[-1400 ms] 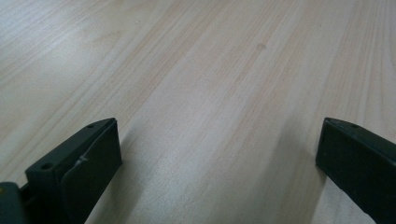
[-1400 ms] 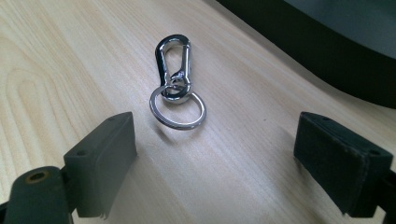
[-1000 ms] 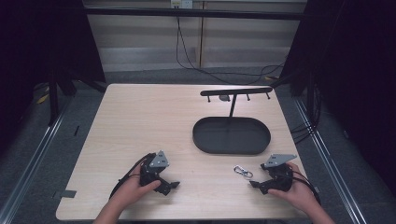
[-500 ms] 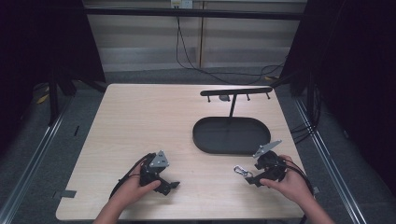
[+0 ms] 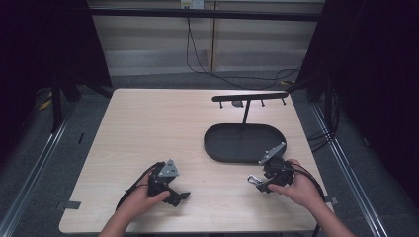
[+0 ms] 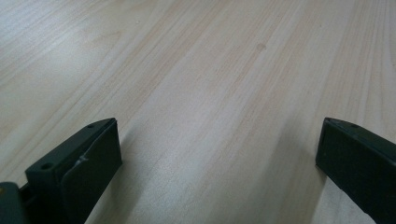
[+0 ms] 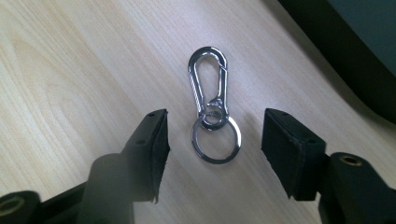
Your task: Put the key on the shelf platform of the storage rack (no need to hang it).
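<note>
At the near edge of the pale wood-grain surface (image 5: 148, 128) both hands grip their tools. L gripper (image 5: 180, 196) sits low on the bare wood, fingers wide apart w/ nothing between them. R gripper (image 5: 258, 183) is tipped down over a shiny silver carabiner clip with a split key ring (image 7: 211, 108) — its fingers (image 7: 152, 140) are spread, one either side of the ring, not touching it. The clip lies flat on the wood, just beside the near rim of the black oval tray (image 5: 217, 148). From the tray's far side rises a thin black post with a crossbar & small pegs (image 5: 249, 97).
</note>
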A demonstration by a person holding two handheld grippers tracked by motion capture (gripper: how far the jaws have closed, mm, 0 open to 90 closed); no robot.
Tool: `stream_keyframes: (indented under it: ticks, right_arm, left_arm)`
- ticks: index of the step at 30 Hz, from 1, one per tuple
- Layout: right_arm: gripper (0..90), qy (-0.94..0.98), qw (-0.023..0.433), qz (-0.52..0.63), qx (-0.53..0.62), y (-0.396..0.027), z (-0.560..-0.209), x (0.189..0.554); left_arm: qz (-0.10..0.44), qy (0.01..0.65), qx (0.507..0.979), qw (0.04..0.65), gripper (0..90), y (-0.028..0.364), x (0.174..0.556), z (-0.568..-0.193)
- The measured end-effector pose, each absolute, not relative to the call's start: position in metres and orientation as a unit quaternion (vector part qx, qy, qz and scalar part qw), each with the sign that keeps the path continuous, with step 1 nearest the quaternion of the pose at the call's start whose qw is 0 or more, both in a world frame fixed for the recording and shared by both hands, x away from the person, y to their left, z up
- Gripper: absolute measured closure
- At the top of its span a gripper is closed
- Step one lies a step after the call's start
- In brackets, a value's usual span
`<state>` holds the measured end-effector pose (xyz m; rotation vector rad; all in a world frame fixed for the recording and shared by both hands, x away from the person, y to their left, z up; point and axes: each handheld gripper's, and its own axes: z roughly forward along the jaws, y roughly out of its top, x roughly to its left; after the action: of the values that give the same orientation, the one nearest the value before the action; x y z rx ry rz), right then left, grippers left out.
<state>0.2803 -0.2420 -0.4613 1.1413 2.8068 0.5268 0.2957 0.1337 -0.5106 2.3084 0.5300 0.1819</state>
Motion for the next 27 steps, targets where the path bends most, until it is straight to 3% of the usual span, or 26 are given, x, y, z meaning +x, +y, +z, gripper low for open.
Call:
stream_keyframes:
  ticks: [24, 25, 27]
  right_arm:
    - [57.6, 0.932, 0.013, 0.111, 0.345, -0.217, -0.469, 0.296]
    - [67.1, 0.933, 0.019, 0.106, 0.344, -0.216, -0.468, 0.296]
    - [70.9, 0.933, 0.014, 0.106, 0.344, -0.217, -0.468, 0.297]
  left_arm:
    - [0.071, 0.207, 0.901, 0.373, 0.0, 0.134, 0.296, -0.511]
    - [0.071, 0.207, 0.902, 0.373, 0.0, 0.134, 0.296, -0.511]
    - [0.071, 0.207, 0.901, 0.373, 0.0, 0.134, 0.296, -0.511]
